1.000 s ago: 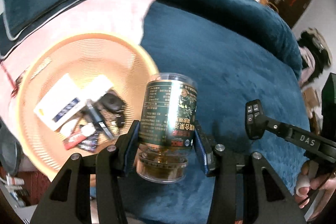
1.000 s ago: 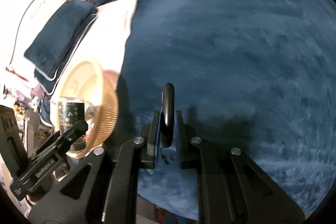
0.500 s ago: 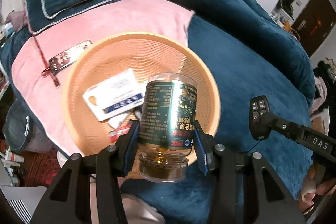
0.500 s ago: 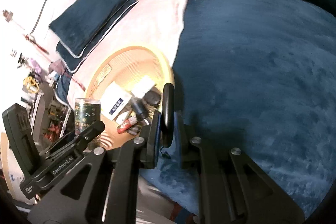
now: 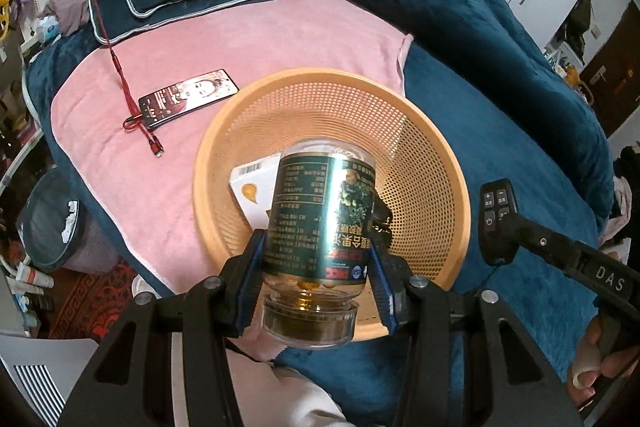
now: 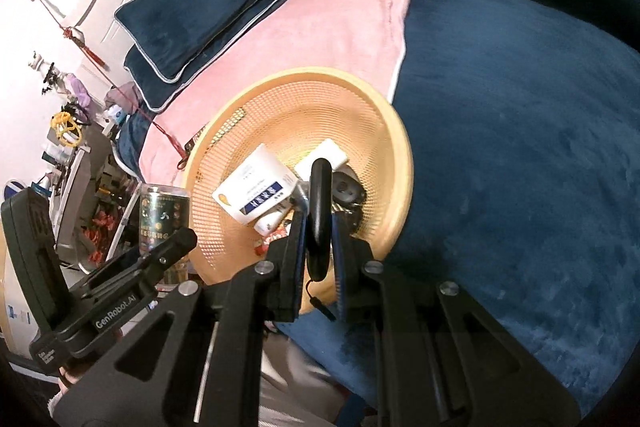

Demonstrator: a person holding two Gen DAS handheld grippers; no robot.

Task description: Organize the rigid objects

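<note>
The left gripper is clamped on a clear jar with a green label, its blue-padded fingers pressing the jar's sides just above the lid, which points back toward the camera. The jar hangs over the near rim of the orange mesh basket, which sits on the bed where the pink towel meets the dark blue blanket.

The right gripper is closed narrowly on a slim black remote, held edge-on above the basket's near side. From the left wrist view its button end shows to the right of the jar.

Inside the basket lie a white box with a blue stripe and several smaller items; the remote and fingers cover most of them, so they are hard to name. On the towel lies a phone with a red cable beside it.
</note>
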